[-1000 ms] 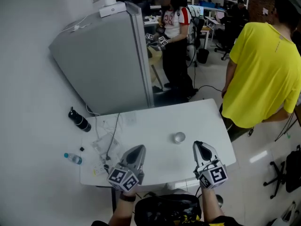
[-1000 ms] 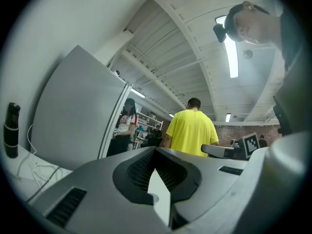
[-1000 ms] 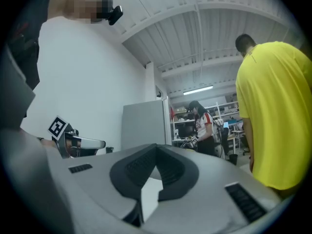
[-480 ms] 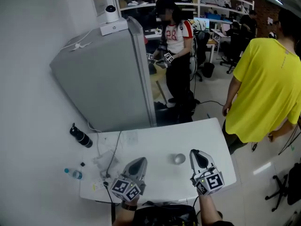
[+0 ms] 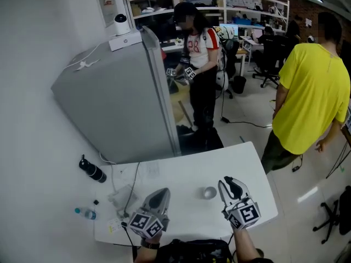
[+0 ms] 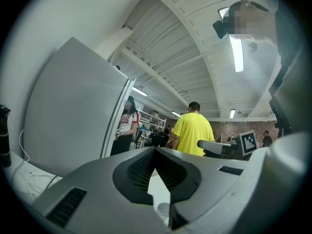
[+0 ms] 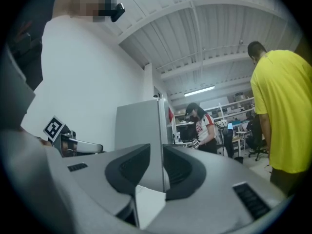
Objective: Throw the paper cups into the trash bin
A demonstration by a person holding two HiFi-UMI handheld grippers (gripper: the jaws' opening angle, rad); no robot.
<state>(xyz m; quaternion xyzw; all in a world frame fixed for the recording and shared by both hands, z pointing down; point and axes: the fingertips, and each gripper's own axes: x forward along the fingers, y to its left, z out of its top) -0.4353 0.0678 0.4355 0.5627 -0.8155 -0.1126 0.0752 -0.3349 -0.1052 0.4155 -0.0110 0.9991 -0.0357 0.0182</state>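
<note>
A single paper cup stands upright on the white table, between my two grippers and a little beyond them. My left gripper hovers near the table's front edge, left of the cup, jaws shut and empty. In the left gripper view the left gripper points over the table and the cup shows low between its jaws. My right gripper hangs just right of the cup. The right gripper view shows the right gripper with its jaws opening to a narrow gap, nothing between them. A black bag-like thing sits below the front edge.
A tall grey partition stands behind the table. Cables and plastic wrap lie on the table's left part. A black bottle and a water bottle are at the left. A person in a yellow shirt stands right, another person farther back.
The table and cup sit lower in the head view now. The person in yellow has stepped away from the table's right side. Both grippers stay near the front edge.
</note>
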